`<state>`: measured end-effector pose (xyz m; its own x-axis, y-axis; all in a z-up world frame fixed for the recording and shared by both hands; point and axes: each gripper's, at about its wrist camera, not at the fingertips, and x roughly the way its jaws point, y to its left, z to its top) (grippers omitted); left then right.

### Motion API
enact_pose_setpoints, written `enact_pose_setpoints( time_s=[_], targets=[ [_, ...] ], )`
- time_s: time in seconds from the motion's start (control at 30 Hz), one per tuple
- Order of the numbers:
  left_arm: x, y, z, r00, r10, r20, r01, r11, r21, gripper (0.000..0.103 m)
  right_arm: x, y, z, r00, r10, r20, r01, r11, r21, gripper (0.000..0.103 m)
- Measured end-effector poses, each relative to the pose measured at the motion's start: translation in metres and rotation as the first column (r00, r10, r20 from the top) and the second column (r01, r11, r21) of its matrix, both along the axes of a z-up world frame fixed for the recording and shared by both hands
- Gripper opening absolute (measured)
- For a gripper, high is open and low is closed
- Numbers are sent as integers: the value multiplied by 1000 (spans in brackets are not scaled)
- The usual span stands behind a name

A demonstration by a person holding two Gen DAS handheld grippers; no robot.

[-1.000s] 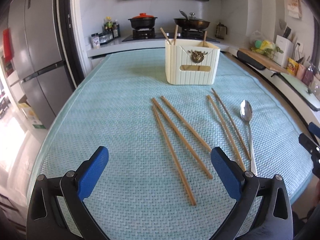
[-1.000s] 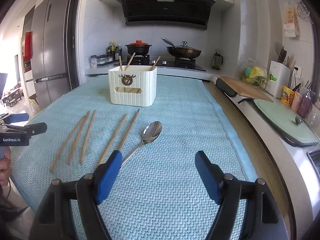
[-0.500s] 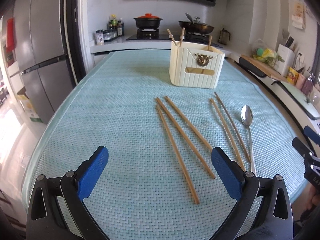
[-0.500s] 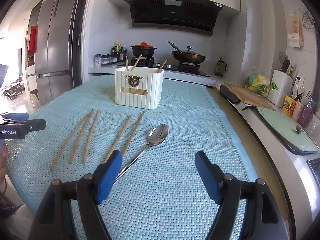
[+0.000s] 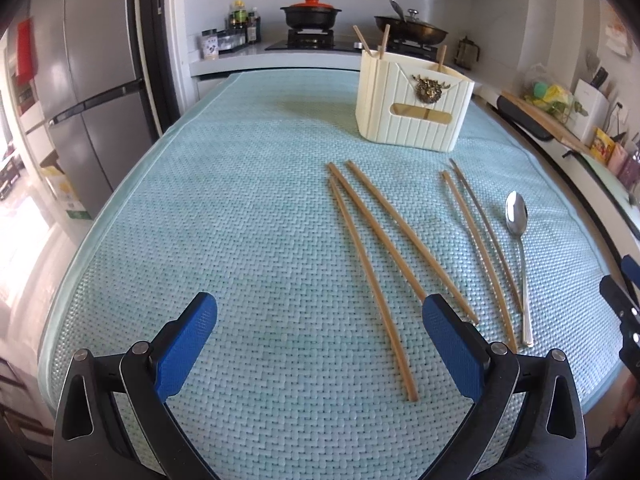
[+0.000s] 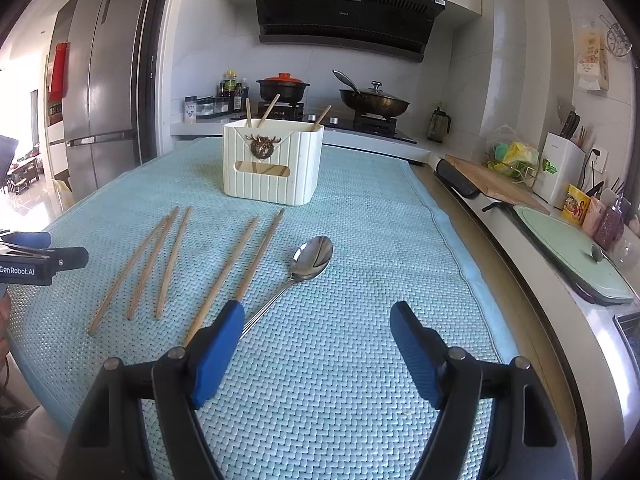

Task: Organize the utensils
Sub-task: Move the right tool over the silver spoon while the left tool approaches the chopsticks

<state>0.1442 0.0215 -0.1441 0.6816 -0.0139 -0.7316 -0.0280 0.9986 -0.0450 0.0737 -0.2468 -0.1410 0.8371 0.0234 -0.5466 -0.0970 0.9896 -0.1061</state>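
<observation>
A cream utensil holder (image 5: 414,98) with three chopsticks standing in it sits at the far side of the light-blue mat (image 5: 224,216); it also shows in the right wrist view (image 6: 272,162). Several wooden chopsticks (image 5: 372,276) lie loose on the mat, also seen in the right wrist view (image 6: 146,266). A steel spoon (image 5: 517,236) lies to their right, bowl pointing away (image 6: 310,260). My left gripper (image 5: 320,340) is open and empty, low over the near chopstick ends. My right gripper (image 6: 318,344) is open and empty, just behind the spoon's handle.
A fridge (image 5: 76,92) stands to the left. A stove with a red-lidded pot (image 6: 283,86) and a pan (image 6: 374,100) is behind the holder. A cutting board (image 6: 492,182) and knife block (image 6: 562,168) line the right counter. The mat's near edge is close below both grippers.
Both grippers have moved forward and lower toward the utensils, so the holder, chopsticks and spoon look closer. Nothing on the mat has moved.
</observation>
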Motion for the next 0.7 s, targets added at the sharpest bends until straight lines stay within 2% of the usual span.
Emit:
enact_pose_setpoints(
  time_s=[0.1,0.23,0.53,0.7],
  targets=[
    [-2,8,-1,1000,24,1,-24,1000,-16,102,0,-2,0,1000,-8,-8,8,1000,9,77],
    [2,14,-12,998,41,-41,-43,998,-37,102,0,-1,-3,1000,-10,-26,10,1000,-2,77],
    [6,9,-16,997,44,-66,-46,999,-27,102,2,2,-11,998,5,-58,-5,1000,4,77],
    [7,10,-18,996,48,-74,-50,998,-25,102,16,-1,-13,994,14,-110,-7,998,67,77]
  ],
)
